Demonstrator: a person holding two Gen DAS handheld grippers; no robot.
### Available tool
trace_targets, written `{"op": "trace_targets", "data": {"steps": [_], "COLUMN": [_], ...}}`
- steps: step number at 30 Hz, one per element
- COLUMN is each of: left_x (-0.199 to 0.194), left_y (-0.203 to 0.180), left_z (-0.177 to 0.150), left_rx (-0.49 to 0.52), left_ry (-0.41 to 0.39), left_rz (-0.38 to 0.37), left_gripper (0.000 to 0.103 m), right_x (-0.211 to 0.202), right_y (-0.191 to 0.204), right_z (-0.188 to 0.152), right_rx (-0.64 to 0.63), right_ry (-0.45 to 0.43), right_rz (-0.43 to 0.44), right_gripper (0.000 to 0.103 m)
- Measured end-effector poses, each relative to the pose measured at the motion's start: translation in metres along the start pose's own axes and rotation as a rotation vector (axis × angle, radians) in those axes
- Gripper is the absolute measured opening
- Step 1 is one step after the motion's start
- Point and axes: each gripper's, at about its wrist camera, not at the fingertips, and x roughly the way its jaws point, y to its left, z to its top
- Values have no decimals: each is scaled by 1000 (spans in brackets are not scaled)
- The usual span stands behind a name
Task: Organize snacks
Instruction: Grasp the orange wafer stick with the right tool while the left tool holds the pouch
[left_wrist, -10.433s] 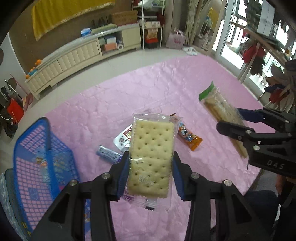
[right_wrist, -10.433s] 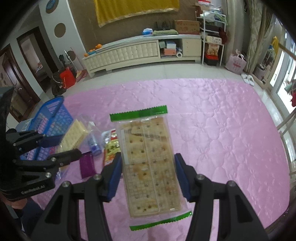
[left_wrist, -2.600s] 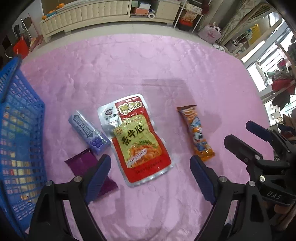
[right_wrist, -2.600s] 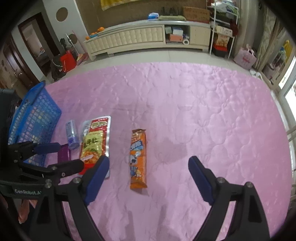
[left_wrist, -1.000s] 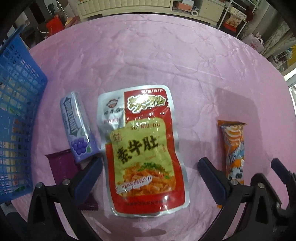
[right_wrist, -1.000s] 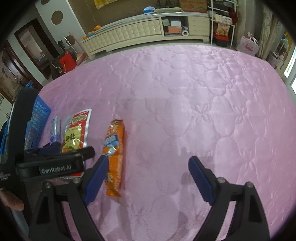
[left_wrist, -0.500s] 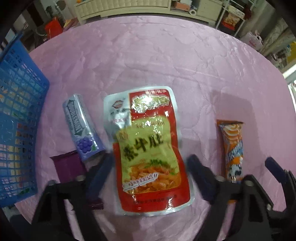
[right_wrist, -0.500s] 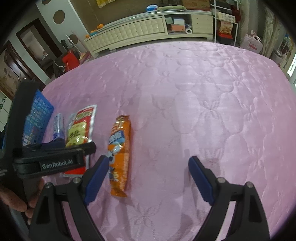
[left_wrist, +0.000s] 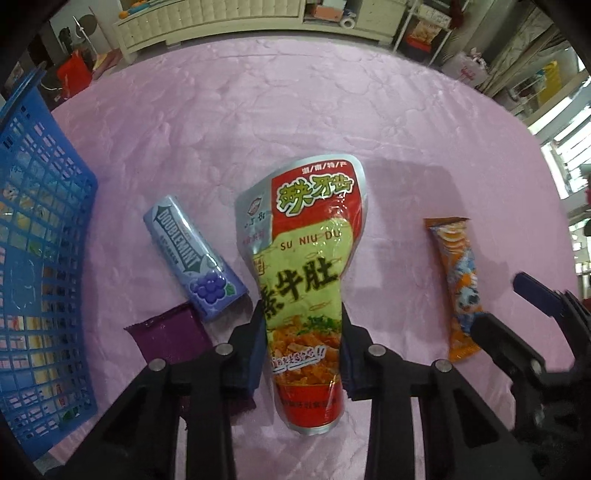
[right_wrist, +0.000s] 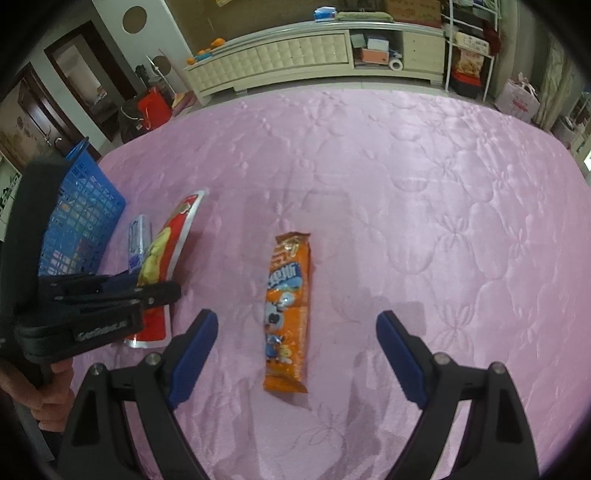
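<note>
A red and green snack pouch (left_wrist: 306, 258) stands pinched at its lower half between the pads of my left gripper (left_wrist: 303, 332). The jaws are closing on it and its sides are squeezed in. Seen from the right wrist, the pouch (right_wrist: 166, 240) curves up off the pink cloth in the left gripper (right_wrist: 147, 291). An orange snack bar (right_wrist: 288, 306) lies flat on the cloth, lengthwise between the wide-apart fingers of my right gripper (right_wrist: 297, 319), which hovers open above it. In the left wrist view the orange bar (left_wrist: 458, 280) lies right of the pouch, beside the right gripper (left_wrist: 500, 302).
A blue gum pack (left_wrist: 195, 258) and a purple packet (left_wrist: 166, 336) lie left of the pouch. A blue plastic basket (left_wrist: 37, 258) with snacks in it stands at the far left, also in the right wrist view (right_wrist: 81, 221). A pink quilted cloth (right_wrist: 406, 184) covers the surface.
The left jaws went from wide open to pressed on the red pouch, which now bulges and lifts. The right gripper shifted so the orange bar lies centred between its fingers.
</note>
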Motion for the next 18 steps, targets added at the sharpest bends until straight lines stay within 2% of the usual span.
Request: {"op": "trace_targets", "data": {"steps": [2, 10, 13, 15, 16, 17, 18], "left_x": [-6, -15, -21, -21, -25, -26, -28], "left_y": [2, 25, 26, 33, 30, 32, 33], "left_z": [-3, -17, -20, -22, -23, -24, -26], "left_rx": [20, 87, 130, 137, 138, 145, 153], "left_ry": [-23, -66, -93, -90, -90, -95, -101], "left_rz": [-22, -33, -15, -39, -43, -42, -42], "left_gripper": [31, 31, 31, 31, 31, 31, 31], "right_x": [2, 14, 22, 31, 35, 39, 40], "right_y": [1, 22, 29, 32, 32, 34, 36], "right_z": [3, 10, 10, 9, 8, 7, 6], "right_rx": [-3, -47, -62, -63, -64, -66, -75], "right_ry": [4, 28, 38, 56, 67, 79, 69], "right_rz": [-6, -50, -65, -69, -77, -81, -109], "right_gripper": [90, 89, 71, 57, 54, 44, 29]}}
